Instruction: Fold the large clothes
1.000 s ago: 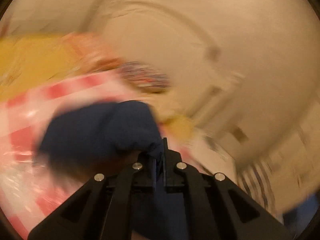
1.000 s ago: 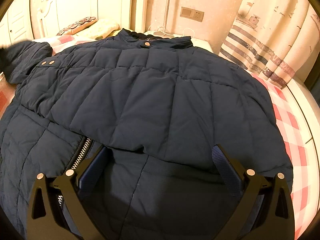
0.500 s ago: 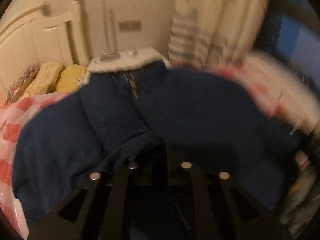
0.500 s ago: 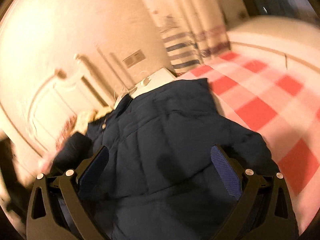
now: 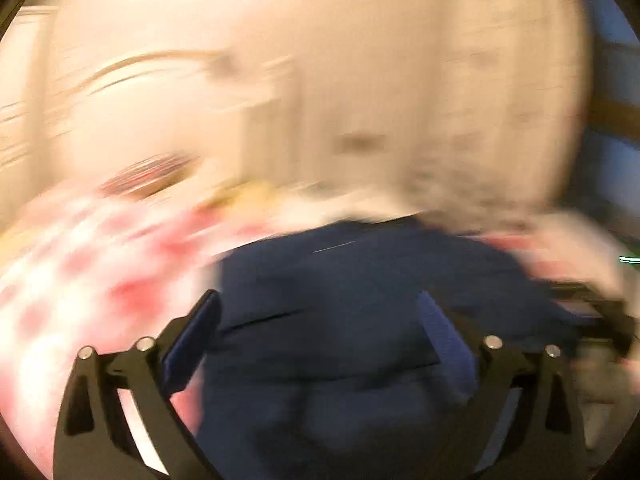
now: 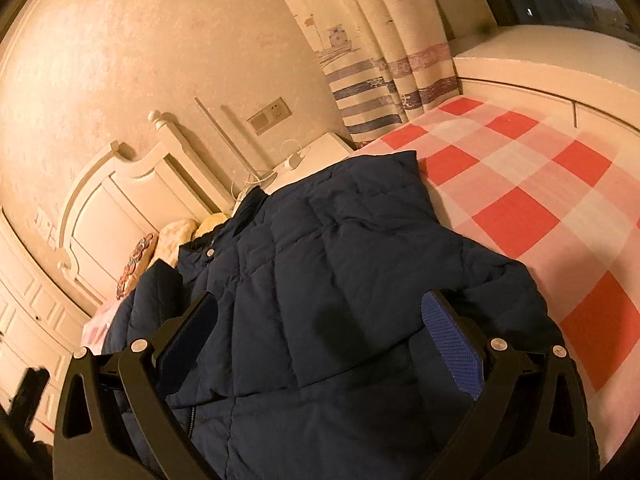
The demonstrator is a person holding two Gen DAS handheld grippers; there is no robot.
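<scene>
A dark navy quilted jacket (image 6: 320, 272) lies on a bed with a red and white checked sheet (image 6: 520, 184), its collar towards the headboard and one side folded over its body. My right gripper (image 6: 320, 332) hovers over the jacket's lower part, jaws wide apart, nothing pinched. The left wrist view is heavily blurred. There my left gripper (image 5: 320, 328) is over the same jacket (image 5: 340, 300); its jaws are opening and stand wide, with cloth below them but none pressed between the pads.
A cream headboard (image 6: 132, 200) and pillows (image 6: 180, 236) stand at the bed's far end. A white bedside stand (image 6: 316, 156) with cables sits beside a striped curtain (image 6: 380, 92). A cream ledge (image 6: 560, 80) runs along the bed's far side.
My left gripper was shut on a jacket sleeve, carried it across over the jacket's body and has let go, jaws now wide. The right gripper rolled early on, then held still, open throughout.
</scene>
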